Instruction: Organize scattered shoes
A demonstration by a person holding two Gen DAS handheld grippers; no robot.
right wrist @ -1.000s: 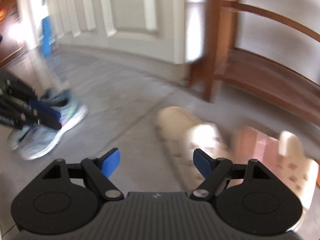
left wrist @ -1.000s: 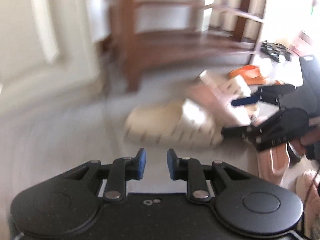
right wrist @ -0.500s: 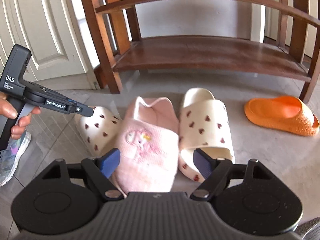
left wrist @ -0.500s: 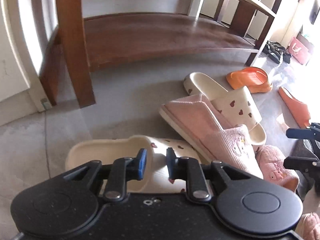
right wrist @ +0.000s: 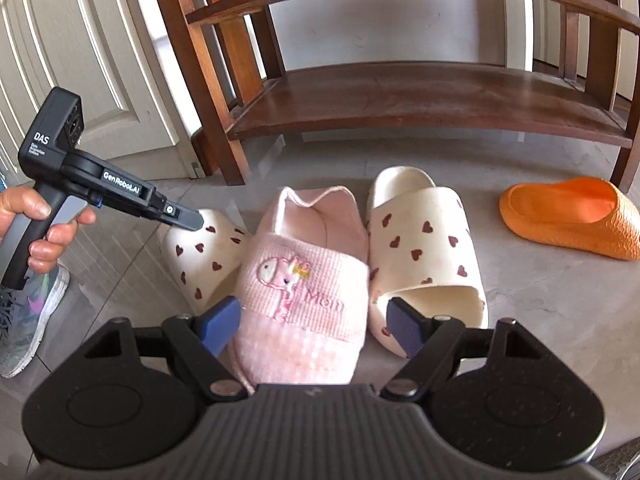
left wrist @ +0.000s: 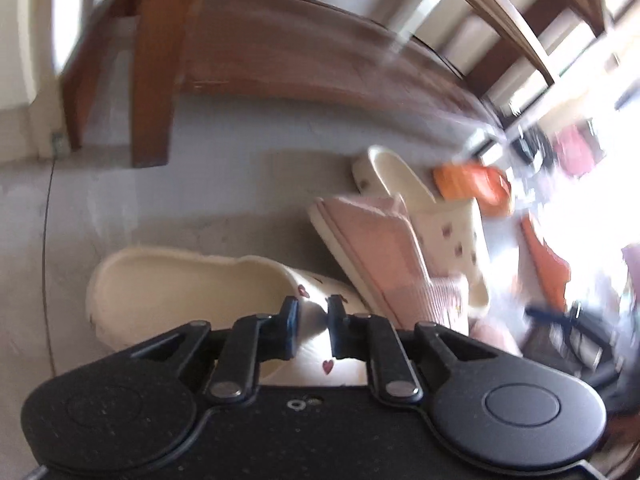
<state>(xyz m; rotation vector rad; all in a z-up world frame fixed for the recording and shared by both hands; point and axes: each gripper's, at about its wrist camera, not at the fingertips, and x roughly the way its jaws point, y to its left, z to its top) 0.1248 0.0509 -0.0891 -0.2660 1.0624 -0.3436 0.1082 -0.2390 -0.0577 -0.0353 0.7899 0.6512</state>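
- Left wrist view: the left gripper [left wrist: 311, 330] sits low over a cream heart-print slide [left wrist: 192, 292]. Its blue pads are a narrow gap apart, with the slide's strap showing between and behind them. Whether they pinch the strap cannot be told.
- The toe of this slide is hidden under the gripper body.
- Just to its right, a pink slipper [left wrist: 376, 252] leans against a second cream slide [left wrist: 436, 216]. An orange slide [left wrist: 474, 184] lies beyond them.
- The right side of this view is smeared and washed out by glare; the shapes there cannot be identified.
- Right wrist view: the right gripper [right wrist: 316, 322] has its jaws spread wide on either side of the pink slipper's toe, and contact cannot be made out.
- The pink slipper hides much of the left cream slide, whose strap the left gripper's tip meets.
- The wooden shoe rack [right wrist: 400, 108] stands behind the shoes, its top cut off by the frame.
- A grey sneaker [right wrist: 28, 320] is cropped at the left edge.
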